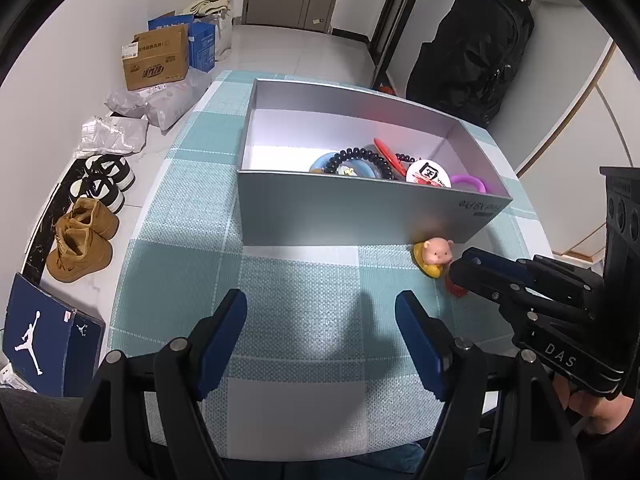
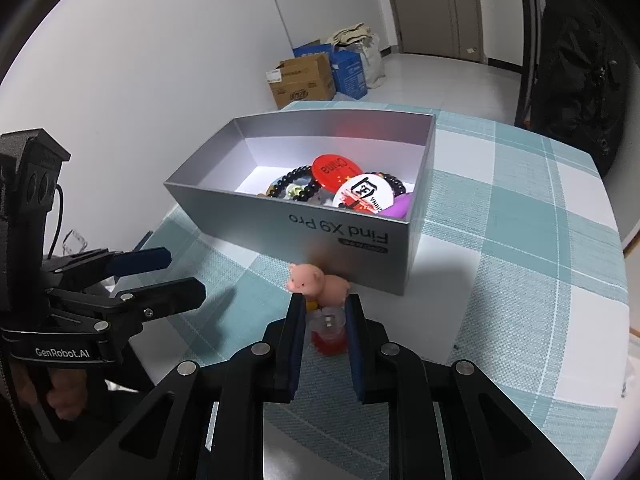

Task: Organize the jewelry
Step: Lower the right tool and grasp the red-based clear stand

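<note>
**Pig charm clamped beside the silver box**

Jewelry and trinkets are being kept in an open rectangular silver-grey cardboard box (image 2: 352,236), which is resting on a table covered with a teal-and-white checked woven cloth (image 2: 500,248). Inside the box, toward its right-hand end, a string of black beads (image 2: 298,184), a round red badge (image 2: 335,169), a round white badge with black and red print (image 2: 362,196) and a purple plastic ring (image 1: 468,182) are being seen lying together; the left-hand part of the box floor is lying bare.

Just in front of the box's near wall, a small pink pig figure on a yellow base (image 2: 318,284) is sitting on the cloth, with a clear plastic fitting and a red fringed tassel (image 2: 330,342) attached below it. The right gripper (image 2: 323,308) is being held down over this charm with its blue-padded fingers drawn close together. In the right wrist view the pads are being pressed against the clear fitting and the base of the pig, so the charm is being clamped. In the left wrist view the same gripper (image 1: 460,266) is being seen reaching in from the right, its tips touching the pig (image 1: 436,254).

The left gripper (image 1: 320,320) is being held above bare cloth, well apart from the charm, with its jaws standing wide and nothing between them.
</note>
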Demonstrator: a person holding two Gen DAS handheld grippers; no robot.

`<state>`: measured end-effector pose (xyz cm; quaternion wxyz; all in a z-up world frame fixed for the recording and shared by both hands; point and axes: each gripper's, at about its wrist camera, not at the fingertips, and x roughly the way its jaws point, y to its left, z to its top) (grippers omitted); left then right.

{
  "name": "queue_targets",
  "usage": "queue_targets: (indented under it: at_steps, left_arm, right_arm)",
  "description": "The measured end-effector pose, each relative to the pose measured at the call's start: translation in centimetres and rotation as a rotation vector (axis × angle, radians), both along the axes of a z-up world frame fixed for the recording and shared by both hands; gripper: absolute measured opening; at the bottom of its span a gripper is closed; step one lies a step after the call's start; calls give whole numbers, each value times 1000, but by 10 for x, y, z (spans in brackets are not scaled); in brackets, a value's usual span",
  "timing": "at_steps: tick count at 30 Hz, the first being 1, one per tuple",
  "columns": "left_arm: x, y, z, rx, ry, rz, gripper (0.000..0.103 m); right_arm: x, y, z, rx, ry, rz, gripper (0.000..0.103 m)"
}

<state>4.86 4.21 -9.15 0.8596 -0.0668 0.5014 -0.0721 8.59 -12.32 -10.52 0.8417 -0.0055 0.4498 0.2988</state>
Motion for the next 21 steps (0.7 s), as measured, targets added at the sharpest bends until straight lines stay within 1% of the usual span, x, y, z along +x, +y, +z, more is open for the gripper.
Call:
queue_targets:
  at_steps: [4,8,11,14,17,19,21]
  left_arm:
    - [0,-1,-1,6,8,4,73]
    - [1,-7,0,-6,5,-13,73]
    - [2,-15,-1,-9,18,-40,73]
    - [1,-25,0,7,4,-64,73]
    - [2,-32,-1,5,7,-84,73]
    - [3,-36,-2,11,7,-85,73]
    - [5,-40,0,11,-11,-70,73]
  right_arm:
    - [0,-8,1,18,13,-19,18]
    - [0,-20,4,48,22,-55,18]
    - [-1,-30,9,65,17,-76,18]
    - [-6,-43,15,85,9,-99,18]
    - [-8,-52,21,103,7,-116,18]
    - [-10,-57,25,111,-1,-122,18]
    - [-13,-62,29,115,-11,-130,18]
